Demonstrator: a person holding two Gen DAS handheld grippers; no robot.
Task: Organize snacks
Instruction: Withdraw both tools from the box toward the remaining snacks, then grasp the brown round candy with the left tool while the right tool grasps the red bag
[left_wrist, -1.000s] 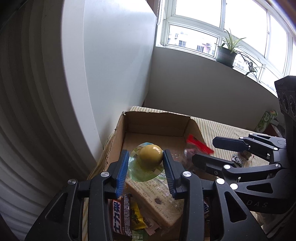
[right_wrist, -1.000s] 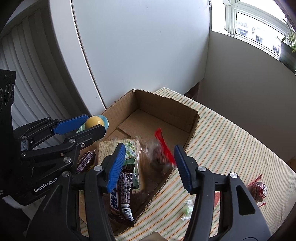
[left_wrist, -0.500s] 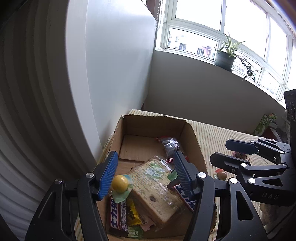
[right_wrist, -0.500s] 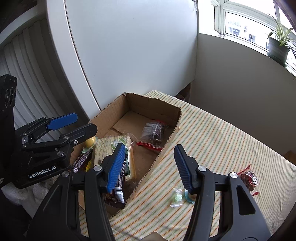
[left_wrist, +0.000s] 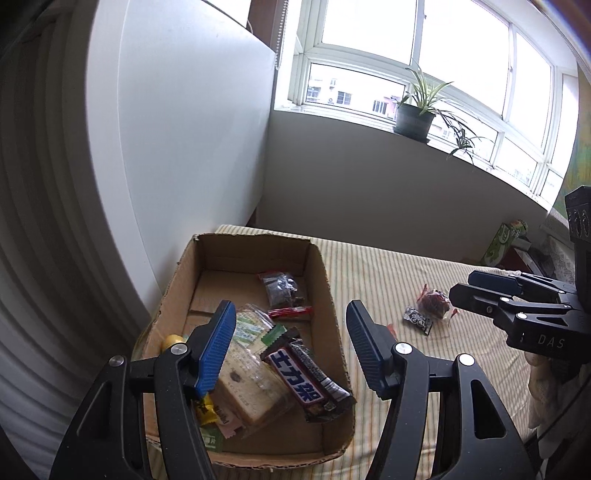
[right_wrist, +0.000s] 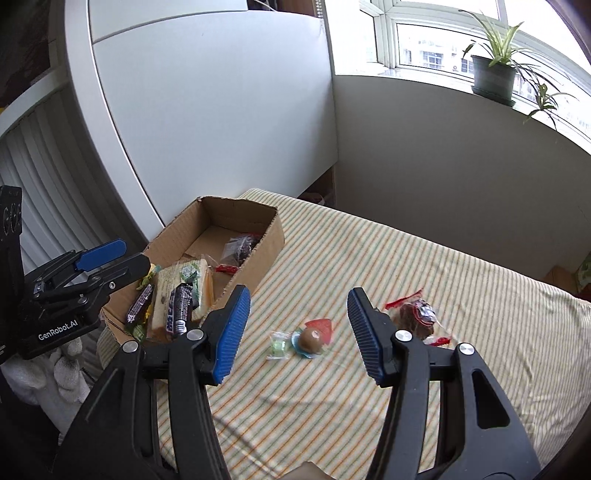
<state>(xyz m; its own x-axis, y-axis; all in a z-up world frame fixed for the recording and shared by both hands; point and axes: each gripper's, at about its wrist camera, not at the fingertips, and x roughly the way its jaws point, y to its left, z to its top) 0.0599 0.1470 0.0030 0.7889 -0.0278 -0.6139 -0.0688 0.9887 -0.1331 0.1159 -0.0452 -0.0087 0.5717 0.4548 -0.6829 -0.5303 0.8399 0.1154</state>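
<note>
An open cardboard box (left_wrist: 321, 273) (right_wrist: 273, 236) on the striped table holds a bread pack (left_wrist: 251, 384), a chocolate bar (left_wrist: 299, 384), a yellow jelly cup (left_wrist: 170, 340) and a clear bag with a red strip (left_wrist: 282, 290). My left gripper (left_wrist: 291, 350) is open and empty above the box's near end. My right gripper (right_wrist: 297, 341) is open and empty above loose snacks on the table: a brown jelly cup (right_wrist: 312, 338), a small green candy (right_wrist: 277, 345) and a red-wrapped dark snack (right_wrist: 415, 317). The left view shows that red snack (left_wrist: 434, 301) and a small black packet (left_wrist: 417, 319).
The striped tablecloth (right_wrist: 424, 266) covers the table. A white cabinet panel (right_wrist: 221, 122) stands behind the box. A potted plant (left_wrist: 413, 114) sits on the windowsill. A green carton (left_wrist: 508, 240) stands at the table's far right edge.
My left gripper opened, dropped the yellow jelly cup into the box and pulled back. My right gripper released the clear red-strip bag into the box and swung right over the table's loose snacks.
</note>
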